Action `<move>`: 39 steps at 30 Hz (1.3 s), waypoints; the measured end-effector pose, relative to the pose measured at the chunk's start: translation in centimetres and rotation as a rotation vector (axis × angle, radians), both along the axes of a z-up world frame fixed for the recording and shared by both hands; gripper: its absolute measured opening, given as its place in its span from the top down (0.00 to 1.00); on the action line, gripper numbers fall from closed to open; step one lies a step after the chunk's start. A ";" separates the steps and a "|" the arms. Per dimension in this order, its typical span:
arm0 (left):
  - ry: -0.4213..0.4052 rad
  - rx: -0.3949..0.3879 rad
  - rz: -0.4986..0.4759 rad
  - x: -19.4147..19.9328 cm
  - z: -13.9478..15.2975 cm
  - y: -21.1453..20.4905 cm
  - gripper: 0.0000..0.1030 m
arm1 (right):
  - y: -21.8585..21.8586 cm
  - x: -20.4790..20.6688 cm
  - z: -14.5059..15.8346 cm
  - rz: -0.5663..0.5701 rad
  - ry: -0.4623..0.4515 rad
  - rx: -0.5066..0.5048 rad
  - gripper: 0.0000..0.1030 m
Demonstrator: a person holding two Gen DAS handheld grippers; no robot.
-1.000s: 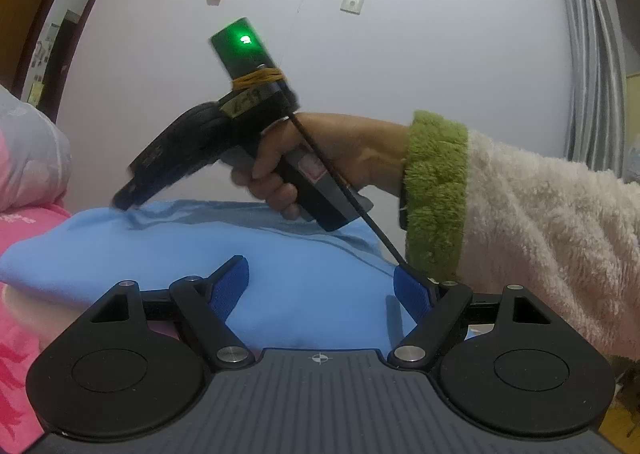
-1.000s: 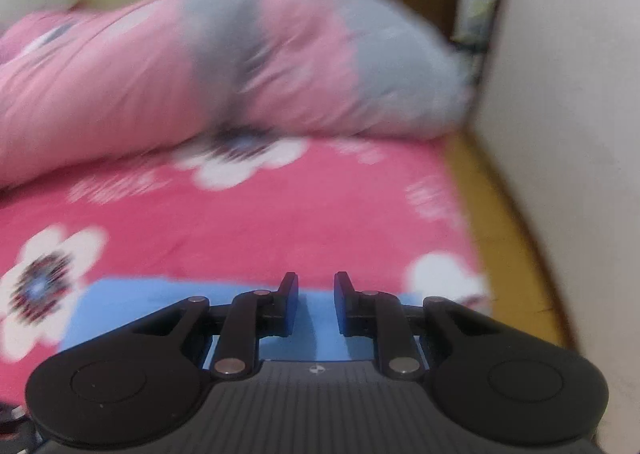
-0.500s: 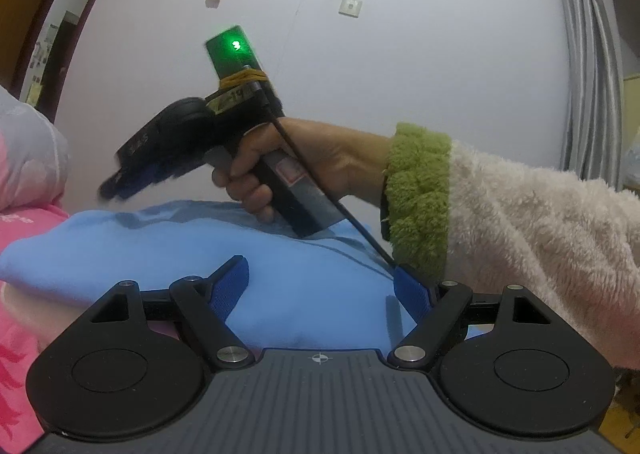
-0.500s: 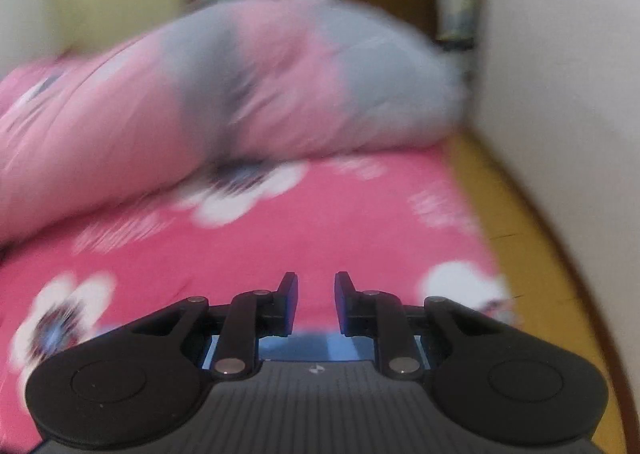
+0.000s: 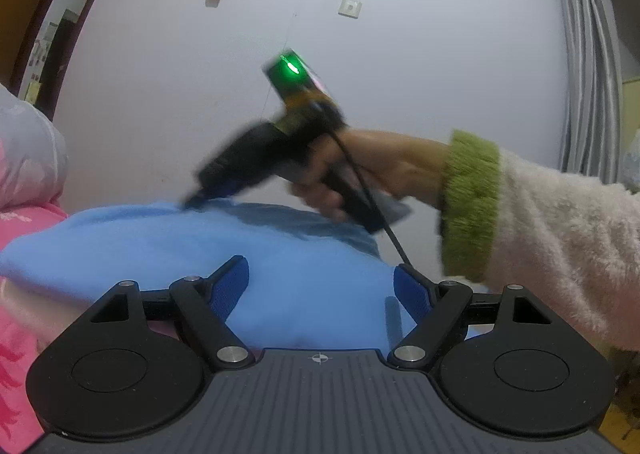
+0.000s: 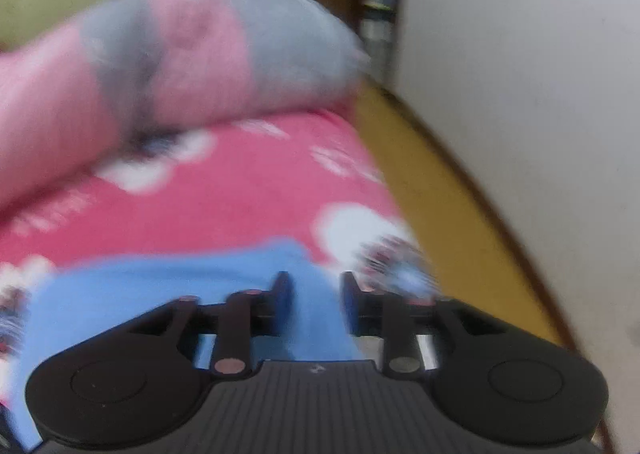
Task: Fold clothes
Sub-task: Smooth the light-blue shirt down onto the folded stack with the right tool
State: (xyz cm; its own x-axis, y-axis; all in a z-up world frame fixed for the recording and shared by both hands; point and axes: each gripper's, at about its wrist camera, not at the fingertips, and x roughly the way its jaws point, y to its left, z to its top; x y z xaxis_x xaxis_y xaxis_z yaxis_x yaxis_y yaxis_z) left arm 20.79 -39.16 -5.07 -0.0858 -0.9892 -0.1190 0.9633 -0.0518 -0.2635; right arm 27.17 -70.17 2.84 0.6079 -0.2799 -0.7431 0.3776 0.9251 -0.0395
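Since a second ago the right claw (image 5: 192,201) has swung back over the blue garment (image 5: 248,254), its jaws opening with cloth showing between them but unpressed. Folding looks partly done: the garment lies bunched on the bed (image 6: 224,189) near its wall-side edge, and the left claw (image 5: 320,286) hangs wide apart, empty. Only the left view shows the hand (image 5: 380,169); only the right shows the pillow (image 6: 192,53).

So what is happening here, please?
A person is folding a blue garment on a bed with a pink floral cover, holding one tool in each hand. The right tool is over the garment, its jaws opening. The left tool is open, pinching nothing.
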 end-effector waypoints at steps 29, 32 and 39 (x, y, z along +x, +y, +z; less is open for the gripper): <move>-0.377 0.359 0.082 -13.4 2.0 2.2 0.00 | 7.4 -31.2 0.3 -0.080 -0.386 -0.065 0.66; -0.270 0.331 0.072 -14.1 2.5 3.1 0.00 | 9.9 -29.9 1.8 0.003 -0.448 -0.064 0.66; -0.162 0.322 0.131 -13.9 3.3 4.4 0.00 | 15.6 -24.6 0.3 0.232 -0.440 -0.128 0.66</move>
State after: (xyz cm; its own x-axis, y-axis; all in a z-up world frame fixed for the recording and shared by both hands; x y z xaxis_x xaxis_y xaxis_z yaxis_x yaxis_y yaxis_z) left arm 6.94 -34.74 -1.77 0.0842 -0.9002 -0.4273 0.9868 0.1350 -0.0900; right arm 2.59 -54.58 3.11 0.9122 -0.1723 -0.3718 0.1692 0.9847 -0.0413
